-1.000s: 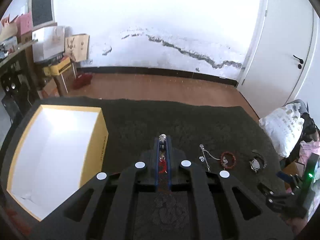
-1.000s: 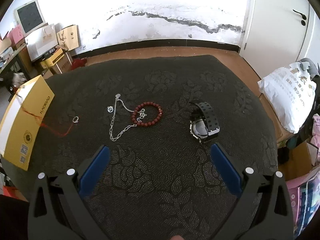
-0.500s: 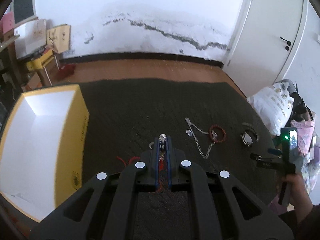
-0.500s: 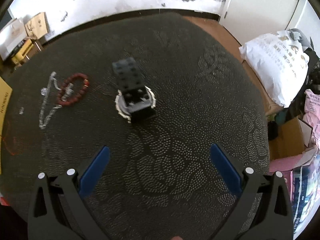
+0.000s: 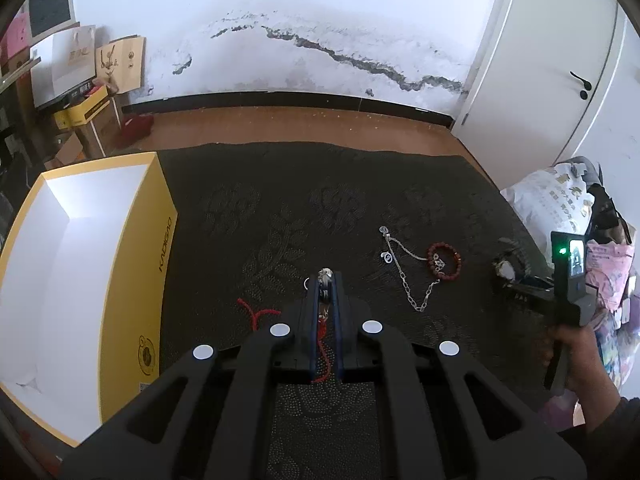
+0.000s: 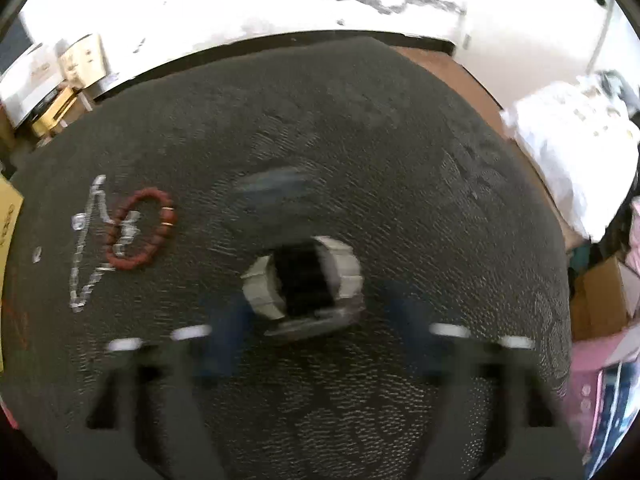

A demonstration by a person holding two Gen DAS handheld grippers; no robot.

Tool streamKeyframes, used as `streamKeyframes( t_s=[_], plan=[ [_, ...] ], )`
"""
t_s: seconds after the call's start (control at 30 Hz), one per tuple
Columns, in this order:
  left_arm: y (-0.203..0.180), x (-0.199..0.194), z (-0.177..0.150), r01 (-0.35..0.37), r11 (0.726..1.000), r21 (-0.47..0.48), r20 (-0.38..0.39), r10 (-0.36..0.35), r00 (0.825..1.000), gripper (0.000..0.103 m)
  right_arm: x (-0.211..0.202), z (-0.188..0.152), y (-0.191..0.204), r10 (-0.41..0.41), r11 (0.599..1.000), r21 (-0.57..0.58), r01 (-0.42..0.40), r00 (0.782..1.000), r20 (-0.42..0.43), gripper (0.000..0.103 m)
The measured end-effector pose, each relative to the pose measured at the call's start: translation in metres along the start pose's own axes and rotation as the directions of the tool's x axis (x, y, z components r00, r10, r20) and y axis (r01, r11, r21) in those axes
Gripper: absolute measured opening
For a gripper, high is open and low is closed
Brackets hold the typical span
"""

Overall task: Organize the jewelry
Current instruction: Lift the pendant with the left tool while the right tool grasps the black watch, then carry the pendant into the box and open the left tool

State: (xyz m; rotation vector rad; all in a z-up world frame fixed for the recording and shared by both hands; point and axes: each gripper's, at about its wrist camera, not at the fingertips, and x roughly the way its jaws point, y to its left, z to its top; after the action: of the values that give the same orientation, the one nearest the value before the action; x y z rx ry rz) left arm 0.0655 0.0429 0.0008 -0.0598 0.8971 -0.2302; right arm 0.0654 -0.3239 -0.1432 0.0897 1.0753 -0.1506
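A dark, flower-patterned cloth [image 5: 320, 184] covers the table, and everything of the task lies on it. At its left edge sits the large open yellow box [image 5: 132, 264] with a white interior, its long side running along that edge. The left gripper [image 5: 325, 280] is over the middle of the cloth near its front edge, its blue-lined fingers clenched on a red cord necklace [image 5: 256, 314]; a small metal piece of it shows at the fingertips, and the cord loops out to the left on the cloth and trails back between the fingers. The right gripper [image 6: 316, 312], badly blurred, is low over the cloth toward its right edge with its blue fingers [image 6: 224, 332] spread wide, one on each side of the watch [image 6: 308, 280] and apart from it; the watch, black with a pale case, rests on the cloth between them. Between the two grippers lies the silver chain [image 5: 412, 276], stretched in a long bent line, and its upper loop crosses the red bead bracelet [image 5: 445, 261], which lies just to its right.
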Motion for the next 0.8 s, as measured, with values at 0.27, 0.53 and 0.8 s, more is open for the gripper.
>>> streamKeyframes(
  t_s=[0.27,0.53,0.8],
  plan=[
    [0.007,-0.006,0.005,-0.013,1.0,-0.028,0.009,0.013,1.0,0.006,-0.033,0.004,0.027,0.009,1.0,-0.004,-0.008,0.999,0.042,0.049],
    [0.024,-0.053,0.021,-0.078,0.994,-0.077,0.088,0.084,0.993,0.006,-0.12,0.019,0.095,0.151,0.985,-0.105,-0.135,0.975,0.161,0.049],
    [0.053,-0.118,0.034,-0.152,0.981,-0.12,0.138,0.168,0.976,0.006,-0.186,0.03,0.182,0.303,0.937,-0.245,-0.248,0.928,0.217,0.049]
  ],
)
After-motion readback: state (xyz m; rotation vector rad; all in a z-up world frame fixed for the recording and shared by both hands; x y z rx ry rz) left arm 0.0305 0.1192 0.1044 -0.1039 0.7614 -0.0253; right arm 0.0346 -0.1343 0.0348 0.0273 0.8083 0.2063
